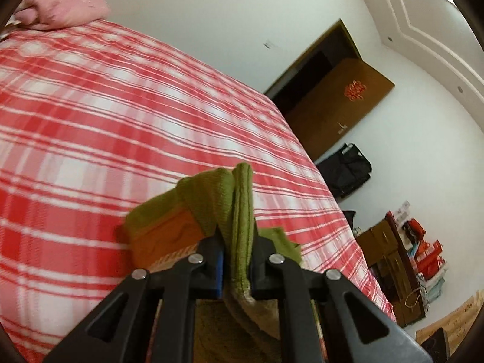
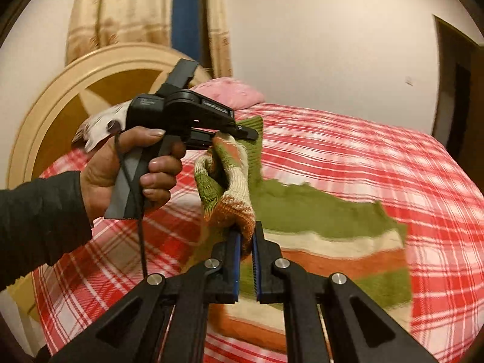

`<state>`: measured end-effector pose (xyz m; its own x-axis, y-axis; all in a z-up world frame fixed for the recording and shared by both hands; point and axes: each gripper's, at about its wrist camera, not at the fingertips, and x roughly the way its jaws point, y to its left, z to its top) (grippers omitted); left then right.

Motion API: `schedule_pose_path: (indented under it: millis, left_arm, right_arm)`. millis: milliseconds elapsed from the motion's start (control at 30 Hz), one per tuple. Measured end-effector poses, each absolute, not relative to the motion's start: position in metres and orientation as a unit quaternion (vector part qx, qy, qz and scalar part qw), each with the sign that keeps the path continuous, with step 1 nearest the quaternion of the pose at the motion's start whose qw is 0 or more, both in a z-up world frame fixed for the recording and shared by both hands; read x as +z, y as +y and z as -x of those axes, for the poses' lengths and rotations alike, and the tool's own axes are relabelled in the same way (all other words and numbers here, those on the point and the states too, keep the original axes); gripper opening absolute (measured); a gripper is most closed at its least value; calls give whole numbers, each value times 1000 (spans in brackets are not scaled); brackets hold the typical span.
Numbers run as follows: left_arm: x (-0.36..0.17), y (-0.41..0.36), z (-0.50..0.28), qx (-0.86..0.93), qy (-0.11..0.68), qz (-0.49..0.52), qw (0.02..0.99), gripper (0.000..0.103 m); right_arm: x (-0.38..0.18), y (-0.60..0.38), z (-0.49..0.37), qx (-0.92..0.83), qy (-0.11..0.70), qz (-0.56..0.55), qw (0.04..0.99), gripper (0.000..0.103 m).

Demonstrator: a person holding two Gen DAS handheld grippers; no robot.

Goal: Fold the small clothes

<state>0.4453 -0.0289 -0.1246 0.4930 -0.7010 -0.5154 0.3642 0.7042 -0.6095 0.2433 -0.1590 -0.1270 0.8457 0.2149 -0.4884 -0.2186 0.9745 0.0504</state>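
A small knitted sweater (image 2: 332, 242) with green, cream and orange stripes lies partly on the red-and-white checked bed (image 2: 393, 157). My right gripper (image 2: 246, 236) is shut on a bunched orange and cream part of the sweater and holds it up. My left gripper (image 1: 237, 242) is shut on a green ribbed edge of the sweater (image 1: 242, 205), lifted above the bed. In the right wrist view the left gripper (image 2: 239, 131) shows held by a hand, clamped on the sweater's upper part to the left.
A pink pillow (image 1: 60, 6) lies at the head of the bed, by a round wooden headboard (image 2: 60, 96). A brown open door (image 1: 341, 103), a black bag (image 1: 348, 169) and cluttered shelves (image 1: 417, 257) stand beyond the bed's far side.
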Motion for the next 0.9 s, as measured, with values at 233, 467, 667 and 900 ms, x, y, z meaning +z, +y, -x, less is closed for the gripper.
schedule_pose_path:
  millis: [233,467,667,900]
  left_arm:
    - [-128,-104,-450,-351,405,186,823,12]
    - [-141,-172,-447,-380,425,152,807,12]
    - [-154,-223,-438,-391,438,102,803,12]
    - [-158,-252,-422,-380,433,48,816,32]
  right_arm:
    - [-132,-216,-233,76,264,-44,961,6]
    - [-147,-273,-214,45,281,-91,954,6]
    - [-169,-310,-202,23,304,-134,943,6]
    - [-206,-330,-203,34,367,-194,909,6]
